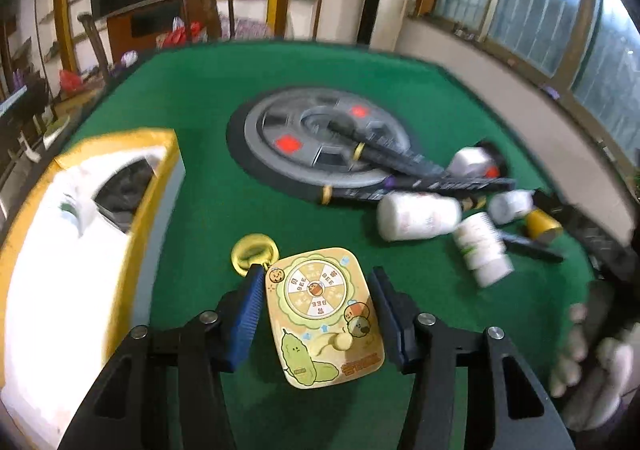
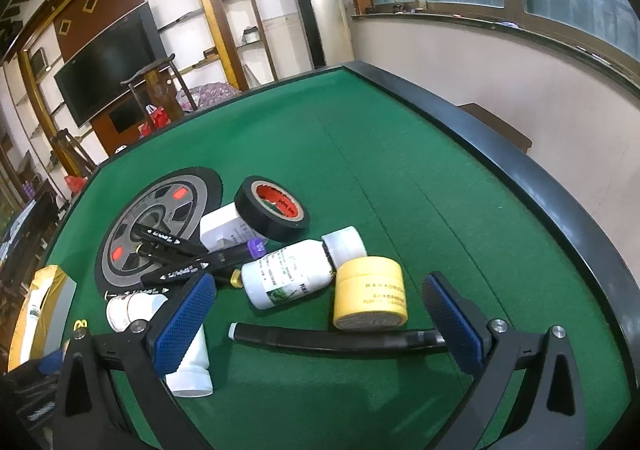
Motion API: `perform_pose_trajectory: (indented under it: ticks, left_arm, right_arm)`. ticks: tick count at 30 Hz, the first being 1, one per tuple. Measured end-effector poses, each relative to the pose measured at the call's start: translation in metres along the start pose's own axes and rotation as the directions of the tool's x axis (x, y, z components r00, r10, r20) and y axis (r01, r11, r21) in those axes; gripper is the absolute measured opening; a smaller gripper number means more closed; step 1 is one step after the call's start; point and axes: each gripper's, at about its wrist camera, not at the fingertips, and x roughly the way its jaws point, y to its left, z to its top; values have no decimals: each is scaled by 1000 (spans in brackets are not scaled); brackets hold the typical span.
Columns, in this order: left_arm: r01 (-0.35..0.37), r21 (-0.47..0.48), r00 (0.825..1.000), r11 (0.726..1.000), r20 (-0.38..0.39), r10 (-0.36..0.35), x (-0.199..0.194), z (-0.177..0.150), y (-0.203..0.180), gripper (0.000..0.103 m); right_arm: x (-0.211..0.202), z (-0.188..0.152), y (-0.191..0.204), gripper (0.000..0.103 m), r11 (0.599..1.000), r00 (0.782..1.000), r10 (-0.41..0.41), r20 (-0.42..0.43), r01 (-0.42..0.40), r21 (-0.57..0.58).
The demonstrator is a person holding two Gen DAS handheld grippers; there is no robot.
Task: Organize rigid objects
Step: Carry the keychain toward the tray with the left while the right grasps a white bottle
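Left claw point(image 1: 316, 314): pads spread wide either side of a flat toy card point(image 1: 324, 316), not touching it; card lies on the green worktop point(image 1: 200, 98), gold ring toward the box point(image 1: 80, 250). Risk: thin card slips or tips when pinched.
Right claw point(image 2: 320, 322): wide apart, holding nothing, over a black pen point(image 2: 332, 338) beside a yellow jar point(image 2: 370, 292). Risk: round pen rolls; jar gets knocked.

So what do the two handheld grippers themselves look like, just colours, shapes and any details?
Both look alike. The left gripper and the right gripper each have two black angular link arms with triangular cut-outs and round silver pivot bolts. The fingers carry flat rectangular blue pads with a fine cross-hatched, ribbed texture. No cables or printed markings are visible on either one.
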Motion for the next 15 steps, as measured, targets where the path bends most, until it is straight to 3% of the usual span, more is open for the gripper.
perform_pose_trajectory:
  ticks: [4, 9, 15]
  left_arm:
    - [99, -16, 993, 995, 59, -98, -34, -4, 0, 56]
    - [174, 11, 981, 985, 87, -174, -53, -8, -3, 56]
    - [236, 13, 965, 972, 119, -235, -74, -19, -1, 56]
  right_arm:
    - [3, -2, 7, 103, 999, 1000, -14, -6, 14, -36]
    - [-5, -8, 18, 103, 990, 995, -94, 18, 95, -101]
    - [-29, -32, 32, 103, 983, 998, -60, -36, 53, -174]
